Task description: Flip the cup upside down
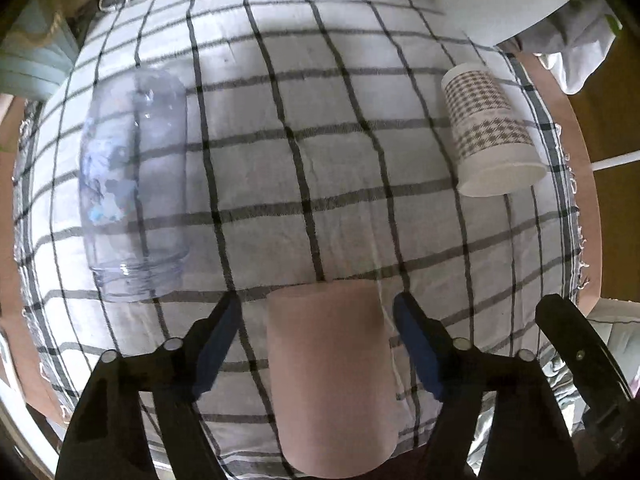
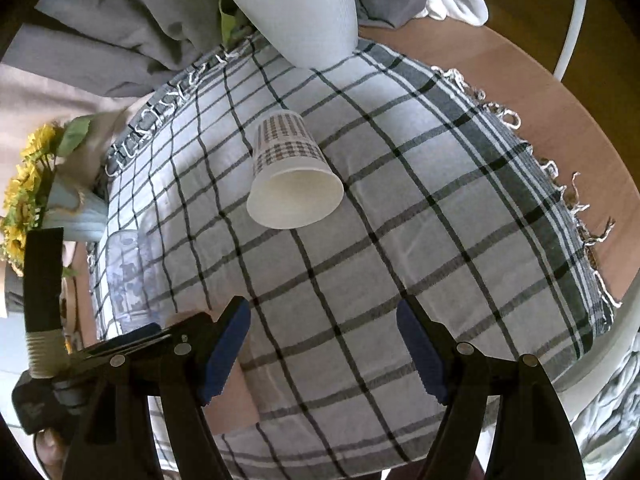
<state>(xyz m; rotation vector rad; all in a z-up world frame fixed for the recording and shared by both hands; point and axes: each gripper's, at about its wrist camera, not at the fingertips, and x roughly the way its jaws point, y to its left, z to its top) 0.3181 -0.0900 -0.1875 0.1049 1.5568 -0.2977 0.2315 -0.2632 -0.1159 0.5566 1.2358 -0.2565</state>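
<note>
Clear plastic cup (image 1: pixel 134 184) lies at nine o'clock on the checked cloth (image 1: pixel 320 120) in the left wrist view. Between the left gripper's (image 1: pixel 316 344) spread jaws stands a pink cup (image 1: pixel 332 380), untouched. Patterned paper cup (image 2: pixel 290 174) lies at twelve o'clock beyond the right gripper (image 2: pixel 322 350), wide open and empty.

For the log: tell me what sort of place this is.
Probably a home dining or living room: a checked tablecloth on a round wooden table, sunflowers in a vase, and a potted plant.

Pink cup (image 1: pixel 332 380) stands between clear cup (image 1: pixel 134 184) and patterned cup (image 1: pixel 490 128).
</note>
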